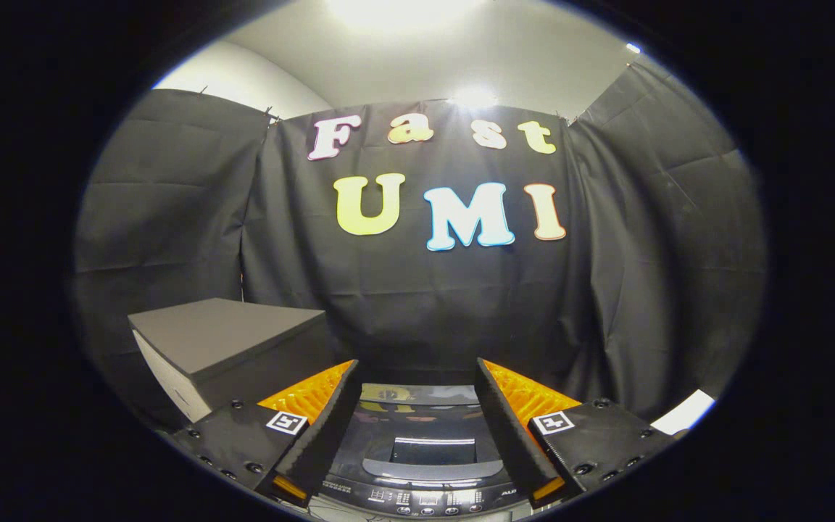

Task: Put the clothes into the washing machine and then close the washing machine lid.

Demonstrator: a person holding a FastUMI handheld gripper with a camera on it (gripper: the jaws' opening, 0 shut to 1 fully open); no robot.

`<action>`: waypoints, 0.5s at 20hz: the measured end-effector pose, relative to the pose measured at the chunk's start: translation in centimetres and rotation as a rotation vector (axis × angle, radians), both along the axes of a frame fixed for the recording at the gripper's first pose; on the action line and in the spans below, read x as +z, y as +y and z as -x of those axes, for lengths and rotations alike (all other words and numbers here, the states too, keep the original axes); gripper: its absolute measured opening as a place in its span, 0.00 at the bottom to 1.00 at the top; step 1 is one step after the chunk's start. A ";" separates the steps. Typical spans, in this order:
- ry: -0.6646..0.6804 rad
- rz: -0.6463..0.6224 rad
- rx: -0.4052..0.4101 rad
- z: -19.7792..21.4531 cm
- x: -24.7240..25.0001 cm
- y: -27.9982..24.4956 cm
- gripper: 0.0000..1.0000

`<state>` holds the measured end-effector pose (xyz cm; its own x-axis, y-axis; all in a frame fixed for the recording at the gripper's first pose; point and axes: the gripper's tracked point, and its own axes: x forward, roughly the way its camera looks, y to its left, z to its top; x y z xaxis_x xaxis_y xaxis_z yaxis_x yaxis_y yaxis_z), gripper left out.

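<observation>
The washing machine [417, 471] lies below and between my fingers, seen from above its front. Its dark glossy lid [421, 428] lies flat and shut over the top, with a rectangular window in it. A control panel [425, 499] with small buttons runs along the near edge. My gripper [416, 380] is open, fingers wide apart, with nothing between them. It hangs above the machine's lid, apart from it. I see no clothes among these things.
A dark grey box [229, 348] with a white side stands to the left of the machine, beside my left finger. A white flat surface [686, 413] shows at the far right. The black cloth wall stands close behind the machine.
</observation>
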<state>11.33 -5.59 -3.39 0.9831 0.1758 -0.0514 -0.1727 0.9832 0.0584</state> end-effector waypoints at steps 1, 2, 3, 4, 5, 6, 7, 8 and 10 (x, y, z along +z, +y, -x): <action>-0.008 -0.002 -0.007 0.8 0.6 -0.3 0.97; -0.014 -0.005 -0.014 1.8 1.2 -0.5 0.97; -0.022 -0.010 -0.022 2.7 1.8 -0.6 0.97; -0.032 -0.015 -0.028 3.7 2.3 -0.8 0.97; -0.042 -0.016 -0.033 4.6 2.7 -0.8 0.97; -0.049 -0.013 -0.038 5.5 3.0 -0.9 0.97; -0.053 -0.006 -0.043 6.3 3.1 -0.9 0.97; -0.058 -0.001 -0.048 7.1 3.2 -0.9 0.97; -0.061 -0.001 -0.054 8.3 3.3 -0.8 0.97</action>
<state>3.06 -6.44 -0.10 0.9924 0.1223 0.0094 -0.1226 0.9912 0.0505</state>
